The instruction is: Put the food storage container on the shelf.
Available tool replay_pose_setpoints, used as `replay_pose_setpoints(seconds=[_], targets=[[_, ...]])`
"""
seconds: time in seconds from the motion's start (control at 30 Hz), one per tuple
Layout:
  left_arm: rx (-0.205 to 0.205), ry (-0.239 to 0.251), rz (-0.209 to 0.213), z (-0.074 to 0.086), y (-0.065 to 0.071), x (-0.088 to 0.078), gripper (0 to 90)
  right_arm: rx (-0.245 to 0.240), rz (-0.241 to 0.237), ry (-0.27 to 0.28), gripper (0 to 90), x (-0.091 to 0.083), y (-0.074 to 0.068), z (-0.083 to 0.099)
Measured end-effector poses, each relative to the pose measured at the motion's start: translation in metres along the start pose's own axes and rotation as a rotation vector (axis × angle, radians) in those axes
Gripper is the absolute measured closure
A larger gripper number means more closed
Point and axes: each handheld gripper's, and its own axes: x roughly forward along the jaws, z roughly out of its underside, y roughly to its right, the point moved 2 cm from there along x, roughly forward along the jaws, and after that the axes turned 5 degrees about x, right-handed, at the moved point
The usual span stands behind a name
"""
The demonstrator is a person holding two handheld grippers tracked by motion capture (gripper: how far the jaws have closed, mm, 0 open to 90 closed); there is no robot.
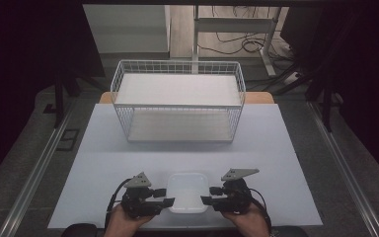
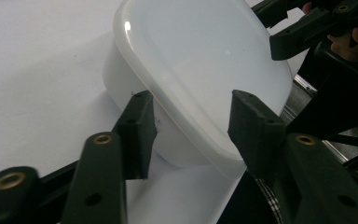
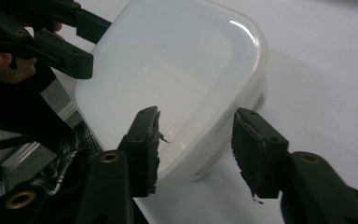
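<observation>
White plastic container [image 1: 188,191] with its lid on sits at the near edge of the tabletop [image 1: 128,148], between the left gripper [image 1: 164,197] and right gripper [image 1: 206,194]; the wire basket [image 1: 177,101] behind stands empty. From the left gripper view, jaws half spread straddle the container's corner without pressing. The right gripper view shows the same. Lifting seems not yet begun.

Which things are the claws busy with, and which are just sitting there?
Busy with: white plastic box, left claw, right claw, one on each side of it.
Just sitting there: wire basket shelf, white mat, cables on the floor.
</observation>
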Motion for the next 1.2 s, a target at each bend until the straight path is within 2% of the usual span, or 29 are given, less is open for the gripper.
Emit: replay_pose_setpoints(seconds=[0.07, 0.2, 0.3, 0.37, 0.4, 0.43, 0.47, 0.5, 0.73, 0.87, 1.2], targets=[[-0.002, 0.025, -0.016, -0.001, 0.0, -0.002, 59.9, 0.009, 0.013, 0.017, 59.6, -0.003, 0.0, 0.0], [-0.013, 0.035, -0.033, -0.003, 0.0, -0.002, 63.6, 0.011, 0.027, 0.035, 61.8, -0.004, 0.0, -0.001], [-0.035, 0.059, -0.036, -0.003, -0.001, -0.003, 66.4, 0.034, 0.019, 0.054, 65.6, -0.005, 0.002, -0.001], [-0.039, 0.075, -0.053, -0.004, -0.001, -0.005, 72.4, 0.044, 0.018, 0.07, 72.5, -0.008, 0.003, -0.001], [-0.039, 0.075, -0.053, -0.004, -0.001, -0.005, 75.1, 0.044, 0.018, 0.07, 72.5, -0.008, 0.003, -0.001], [-0.031, 0.082, -0.058, -0.004, 0.0, -0.006, 78.5, 0.038, 0.043, 0.078, 77.3, -0.009, 0.003, -0.001], [-0.031, 0.082, -0.058, -0.004, 0.0, -0.006, 79.7, 0.038, 0.043, 0.078, 77.3, -0.009, 0.003, -0.001], [-0.03, 0.087, -0.065, -0.004, 0.0, -0.006, 79.7, 0.024, 0.067, 0.078, 77.5, -0.009, 0.003, 0.0], [-0.027, 0.1, -0.078, -0.004, -0.001, -0.006, 80.2, 0.026, 0.068, 0.102, 77.5, -0.008, 0.003, 0.0], [-0.024, 0.12, -0.081, -0.005, 0.0, -0.009, 80.2, 0.032, 0.055, 0.137, 77.6, -0.01, 0.002, -0.002], [-0.006, 0.132, -0.105, -0.015, -0.003, -0.013, 80.1, 0.014, 0.058, 0.172, 77.8, -0.011, 0.001, -0.01]])
